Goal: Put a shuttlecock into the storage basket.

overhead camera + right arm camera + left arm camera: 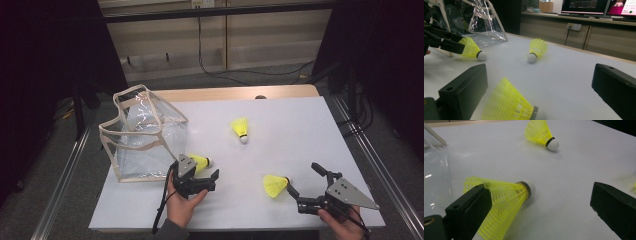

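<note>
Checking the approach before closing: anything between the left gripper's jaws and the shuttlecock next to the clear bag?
Nothing visible. The left gripper is open, and the shuttlecock lies between its jaws, skirt against one jaw. The clear bag stands beside it, not in the gap.

I work in what looks like a lab or recording room: my white-topped table with a pale wooden edge stands inside a frame of dark metal rails, black curtains hang at both sides, and black cables trail over the floor. Behind runs a long beige cabinet counter with a wall socket, and lit computer monitors stand on it.
</note>
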Motion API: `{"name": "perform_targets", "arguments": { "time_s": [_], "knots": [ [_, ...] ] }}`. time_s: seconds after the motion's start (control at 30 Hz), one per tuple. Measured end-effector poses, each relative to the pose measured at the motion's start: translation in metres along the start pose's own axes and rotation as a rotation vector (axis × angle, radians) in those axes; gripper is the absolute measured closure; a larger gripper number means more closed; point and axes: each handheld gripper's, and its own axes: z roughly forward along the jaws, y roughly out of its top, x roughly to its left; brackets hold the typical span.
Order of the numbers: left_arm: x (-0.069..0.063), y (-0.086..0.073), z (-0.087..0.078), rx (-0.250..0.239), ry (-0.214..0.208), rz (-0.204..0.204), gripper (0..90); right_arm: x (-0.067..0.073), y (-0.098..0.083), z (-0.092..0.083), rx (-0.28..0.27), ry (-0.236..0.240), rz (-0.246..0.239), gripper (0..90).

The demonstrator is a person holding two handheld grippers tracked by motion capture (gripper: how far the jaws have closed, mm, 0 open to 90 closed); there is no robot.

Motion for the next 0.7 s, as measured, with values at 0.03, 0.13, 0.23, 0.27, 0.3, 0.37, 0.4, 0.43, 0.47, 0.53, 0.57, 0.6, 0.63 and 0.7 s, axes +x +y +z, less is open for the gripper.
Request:
{"name": "perform_targets", "arguments": {
  "time_s": [0.03,0.13,0.23,0.27,0.3,0.37,0.4,0.43,0.47,0.53,0.57,0.6,0.63,0.7],
  "knots": [
    [-0.0006,-0.0003,0.0008,-0.001,-0.005,-0.005,4.2,-0.0001,0.0,0.0,0.0,-0.001,0.0,0.3],
    [-0.0009,-0.0009,0.0034,0.019,-0.02,-0.005,5.8,0.0,0.0,-0.0001,0.001,0.0,0.002,0.3],
    [-0.0015,-0.0013,0.0056,0.022,-0.012,0.001,6.0,0.0001,0.0,-0.0001,0.0,0.001,0.0,0.4],
    [-0.0016,-0.0013,0.0061,0.023,-0.008,0.003,6.0,0.0003,0.0,-0.0001,0.0,0.002,0.002,0.4],
    [-0.0018,-0.0013,0.0069,0.018,-0.003,0.0,6.0,0.0003,0.0,-0.0001,0.0,0.003,0.002,0.4],
    [-0.0017,-0.0012,0.0069,0.022,0.005,0.0,7.7,0.0005,0.0001,-0.0001,0.001,0.003,0.001,0.4],
    [-0.0022,-0.0011,0.0065,0.026,-0.002,-0.008,8.5,0.0004,0.0001,-0.0001,0.0,0.003,0.001,0.4],
    [-0.0028,-0.0011,0.0059,0.03,-0.008,-0.006,10.0,0.0003,0.0002,-0.0003,-0.001,0.003,0.001,0.4],
    [-0.0036,-0.001,0.0054,0.033,-0.012,-0.003,11.7,0.0004,0.0003,-0.0004,-0.002,0.004,0.002,0.4],
    [-0.0046,-0.0006,0.0056,0.03,-0.02,0.001,12.6,0.0003,0.0002,-0.0005,-0.002,0.003,0.001,0.5],
    [-0.0048,-0.0005,0.0058,0.029,-0.019,0.004,12.7,0.0002,0.0002,-0.0005,-0.002,0.004,0.001,0.4],
    [-0.0047,-0.0005,0.006,0.031,-0.022,0.005,12.9,0.0002,0.0002,-0.0006,-0.002,0.004,0.0,0.5],
    [-0.0049,-0.0007,0.0063,0.031,-0.027,0.003,13.5,0.0003,0.0002,-0.0007,-0.002,0.004,0.001,0.5],
    [-0.0053,-0.0007,0.0063,0.032,-0.029,0.004,14.8,0.0003,0.0004,-0.0009,-0.002,0.006,0.003,0.5]
  ]
}}
